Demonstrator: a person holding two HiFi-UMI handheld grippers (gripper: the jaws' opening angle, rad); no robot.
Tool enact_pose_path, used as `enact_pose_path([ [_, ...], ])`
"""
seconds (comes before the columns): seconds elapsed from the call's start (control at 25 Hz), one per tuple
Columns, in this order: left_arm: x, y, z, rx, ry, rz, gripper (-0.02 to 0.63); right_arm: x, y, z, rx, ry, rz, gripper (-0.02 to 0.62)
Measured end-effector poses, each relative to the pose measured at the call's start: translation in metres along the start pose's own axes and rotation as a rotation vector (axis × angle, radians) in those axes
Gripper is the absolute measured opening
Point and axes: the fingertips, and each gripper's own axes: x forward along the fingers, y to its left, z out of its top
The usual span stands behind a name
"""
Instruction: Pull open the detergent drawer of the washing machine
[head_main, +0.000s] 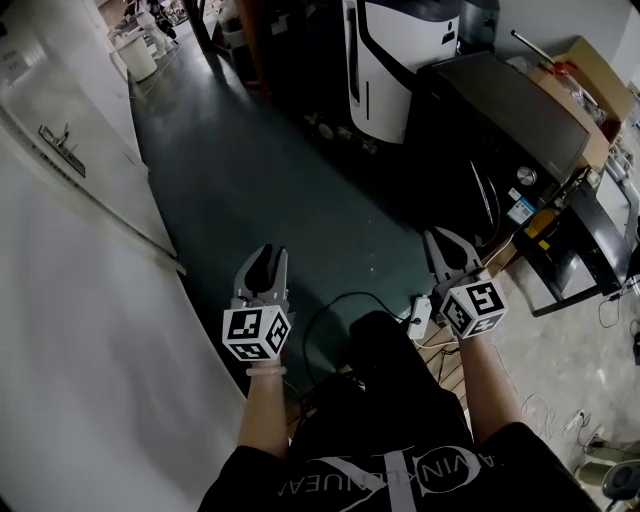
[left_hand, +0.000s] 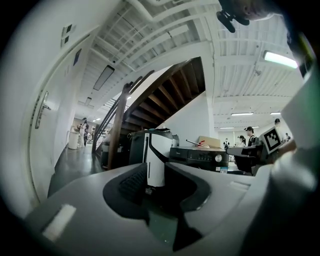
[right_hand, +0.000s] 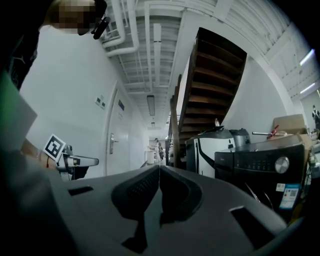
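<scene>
The black washing machine (head_main: 510, 130) stands at the right in the head view, its round knob (head_main: 527, 176) on the front panel; I cannot pick out the detergent drawer. The machine also shows in the left gripper view (left_hand: 200, 157) and the right gripper view (right_hand: 260, 165). My left gripper (head_main: 266, 256) hangs over the dark floor, well left of the machine, open with nothing between its jaws (left_hand: 156, 172). My right gripper (head_main: 440, 238) is nearer the machine but clear of it, jaws shut and empty (right_hand: 159, 167). Both point level.
A white-and-black appliance (head_main: 400, 50) stands beyond the washing machine, with a cardboard box (head_main: 590, 70) behind it. A white wall with a door (head_main: 60, 150) runs along the left. Cables (head_main: 330, 320) and a power strip (head_main: 420, 315) lie on the floor by my legs. A wooden staircase (left_hand: 165, 95) rises ahead.
</scene>
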Motion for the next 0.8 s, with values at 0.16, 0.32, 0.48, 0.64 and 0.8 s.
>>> enact_pose_path([
  [0.16, 0.017, 0.011, -0.005, 0.007, 0.021, -0.009, 0.095, 0.019, -0.006, -0.005, 0.009, 0.007, -0.003, 0.012],
  [0.32, 0.049, 0.025, -0.011, 0.009, 0.042, -0.026, 0.103, 0.048, -0.022, -0.014, 0.017, 0.016, -0.017, 0.012],
  [0.48, 0.091, 0.040, -0.011, 0.029, 0.071, -0.055, 0.104, 0.080, -0.046, -0.018, 0.031, 0.016, -0.054, 0.012],
  [0.64, 0.141, 0.053, -0.003, 0.020, 0.077, -0.071, 0.104, 0.108, -0.073, -0.014, 0.023, 0.026, -0.083, 0.012],
  [0.8, 0.201, 0.052, 0.011, 0.028, 0.078, -0.115, 0.104, 0.135, -0.108, -0.002, 0.011, 0.035, -0.119, 0.012],
])
